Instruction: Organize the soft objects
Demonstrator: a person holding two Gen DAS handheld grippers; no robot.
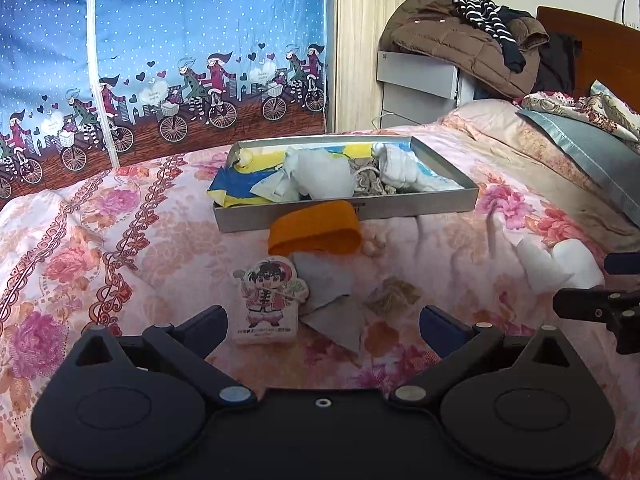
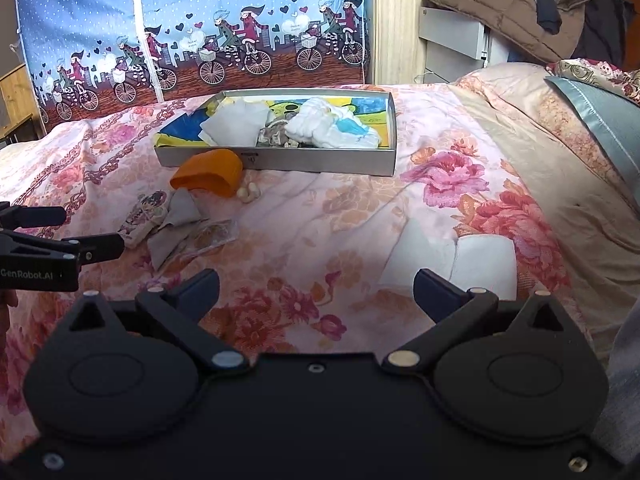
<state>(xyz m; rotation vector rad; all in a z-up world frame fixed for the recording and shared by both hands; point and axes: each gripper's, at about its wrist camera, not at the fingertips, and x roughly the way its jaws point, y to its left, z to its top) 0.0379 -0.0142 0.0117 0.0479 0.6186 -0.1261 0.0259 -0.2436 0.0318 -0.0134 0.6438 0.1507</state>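
From the left wrist camera, we hold the left gripper (image 1: 322, 324) low over a floral bedspread (image 1: 120, 248), its two fingers spread wide and grasping nothing. Just beyond the fingertips lies a small cartoon-printed pillow (image 1: 272, 300), its long axis running away from us, the printed figure upright to the camera and its head toward the tray. A grey cloth (image 1: 330, 296) lies crumpled against the pillow's right side, with a clear packet (image 1: 394, 294) just to the right of it. Farther on, an orange band (image 1: 314, 229) rests on its side, touching the near wall of a shallow grey tray (image 1: 348, 210); its long axis runs parallel to that wall. Small pale lumps (image 1: 376, 242) sit beside the band. The tray already holds white cloths, a brownish knit and blue-and-yellow fabric. White folded cloths (image 1: 560, 266) lie at right, near the right gripper's tips at the frame edge. From the right wrist camera, we see the right gripper (image 2: 316, 290) likewise released, fingers apart and empty, above the bedspread, with the white folded cloths (image 2: 452, 262) just ahead of its right finger. The tray (image 2: 280, 160) sits crosswise ahead, its long axis left to right. The orange band (image 2: 210, 174) leans at its front wall, and the left gripper (image 2: 96, 232) enters from the left, pointing toward the pillow (image 2: 146, 216).
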